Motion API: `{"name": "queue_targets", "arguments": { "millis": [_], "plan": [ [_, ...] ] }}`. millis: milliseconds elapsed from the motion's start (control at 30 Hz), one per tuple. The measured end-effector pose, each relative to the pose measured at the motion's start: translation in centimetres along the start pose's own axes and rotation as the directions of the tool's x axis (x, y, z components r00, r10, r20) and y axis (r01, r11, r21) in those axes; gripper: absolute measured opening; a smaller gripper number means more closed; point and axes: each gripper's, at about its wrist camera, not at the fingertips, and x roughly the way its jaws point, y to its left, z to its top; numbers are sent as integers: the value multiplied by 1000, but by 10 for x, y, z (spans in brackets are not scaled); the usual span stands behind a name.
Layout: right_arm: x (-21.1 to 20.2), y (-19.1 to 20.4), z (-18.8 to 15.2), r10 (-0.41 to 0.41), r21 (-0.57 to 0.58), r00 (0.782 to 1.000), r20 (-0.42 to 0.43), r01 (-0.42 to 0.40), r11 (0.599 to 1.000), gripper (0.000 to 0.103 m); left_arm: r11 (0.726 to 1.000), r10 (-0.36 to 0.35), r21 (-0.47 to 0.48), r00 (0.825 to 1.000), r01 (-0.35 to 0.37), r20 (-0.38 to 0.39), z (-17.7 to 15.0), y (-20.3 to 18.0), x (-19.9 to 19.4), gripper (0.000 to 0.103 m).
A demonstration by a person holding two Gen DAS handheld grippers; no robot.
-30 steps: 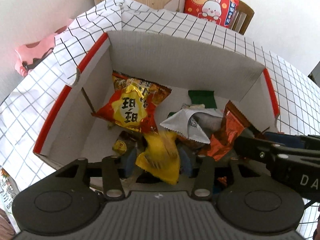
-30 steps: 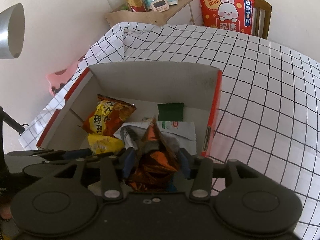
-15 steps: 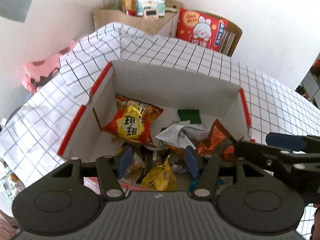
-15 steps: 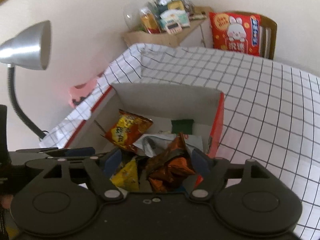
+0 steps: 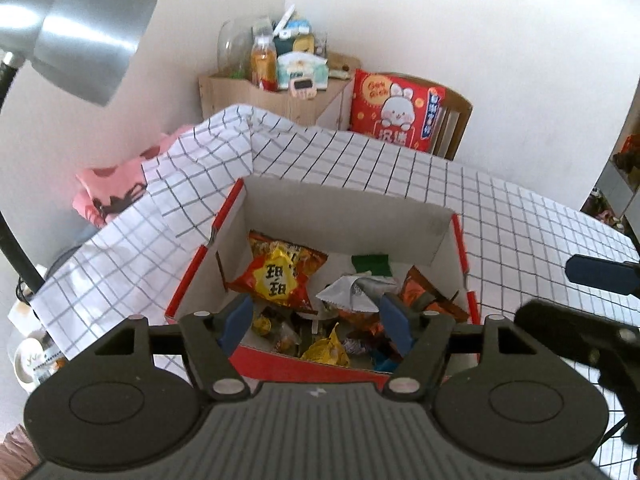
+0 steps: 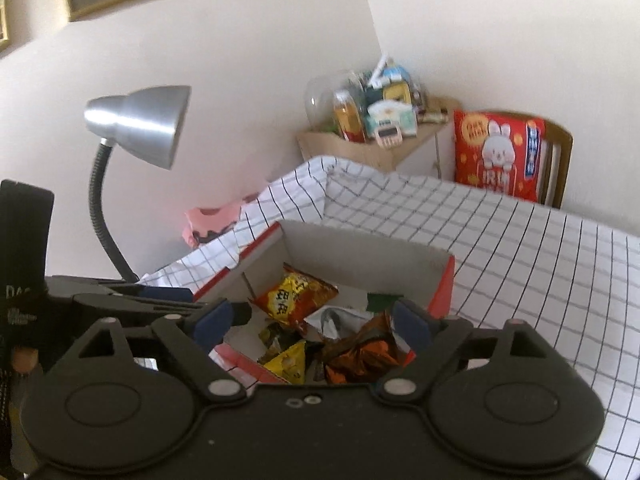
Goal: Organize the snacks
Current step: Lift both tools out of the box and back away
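Two handheld grippers hover above a red-and-white cardboard box (image 5: 436, 236) on a grid-cloth tabletop (image 5: 520, 232). Left gripper (image 5: 316, 318) jaws are opening, nothing between them; right gripper (image 6: 316, 320) jaws are opening wide, also empty. Snacks lie inside the box, incl. a red-yellow chip bag (image 5: 280, 280), an orange foil packet (image 6: 360, 356) and a yellow packet (image 5: 326, 350) (near the front wall).

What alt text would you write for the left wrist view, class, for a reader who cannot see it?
The left gripper, jaws opening and empty, hangs above a red-edged cardboard box of snack packets, among them a red and yellow chip bag and an orange foil packet. The box sits on a checked tablecloth; a silver desk lamp stands at left.
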Motion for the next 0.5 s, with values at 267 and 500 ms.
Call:
{"name": "queue_targets", "arguments": {
  "millis": [267,500],
  "plan": [
    [-27,-1,-6,-51,5,995,87,51,999,103,999,-48,9,995,47,84,-1,-5,-30,85],
    [-42,-6,-15,-79,25,988,134,76,997,103,995,-90,55,990,84,110,-9,-17,-42,100]
  ]
}}
